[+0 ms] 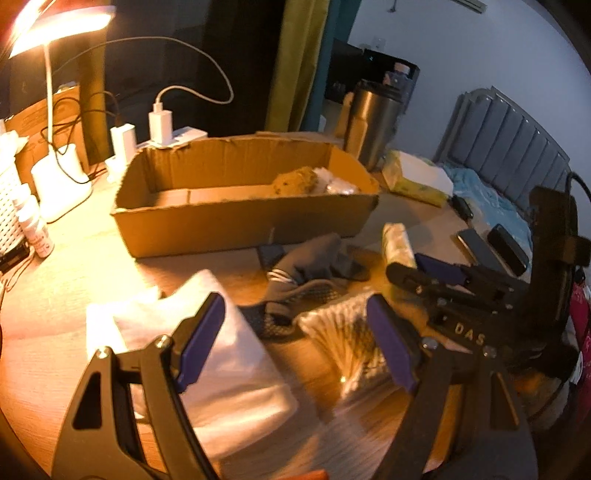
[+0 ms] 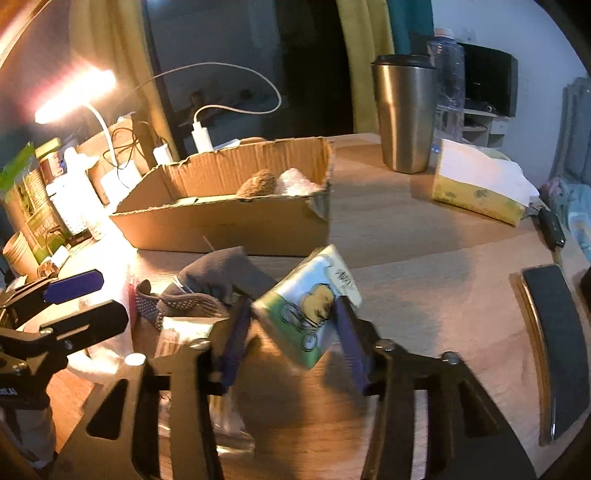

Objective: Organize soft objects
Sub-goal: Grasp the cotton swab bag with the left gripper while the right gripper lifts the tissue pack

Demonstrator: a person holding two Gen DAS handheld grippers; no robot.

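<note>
While a lamp (image 1: 55,26) throws warm light across the wood-grain desk (image 2: 424,258), the right tool (image 2: 291,332) clamps a small tissue pack (image 2: 306,306) between its purple pads, the glossy wrapper printed with a yellow cartoon figure and tilted on one corner above the desk. The left tool (image 1: 295,343) stands wide with nothing between its flat purple fingers (image 1: 201,341), hovering over a bag of cotton swabs (image 1: 343,339) in crinkly clear plastic and a soft white folded pad (image 1: 229,369) beside it. Just beyond these lies a crumpled grey sock (image 1: 310,266) with a dotted grip sole, limp and bunched on the desk. Behind the sock sits a long, shallow cardboard box (image 1: 240,225) with ragged corrugated edges; at its right end rest a fuzzy brown plush lump (image 1: 295,181) and a wad of clear bubbly plastic (image 1: 340,184), touching each other. To the right of the box stands a smooth cylindrical steel tumbler (image 2: 402,118) with a dark lid, and near it a yellow soft tissue packet (image 2: 480,188) with white sheets puffing out. A flat dark phone (image 2: 557,350) lies at the desk's right edge.
</note>
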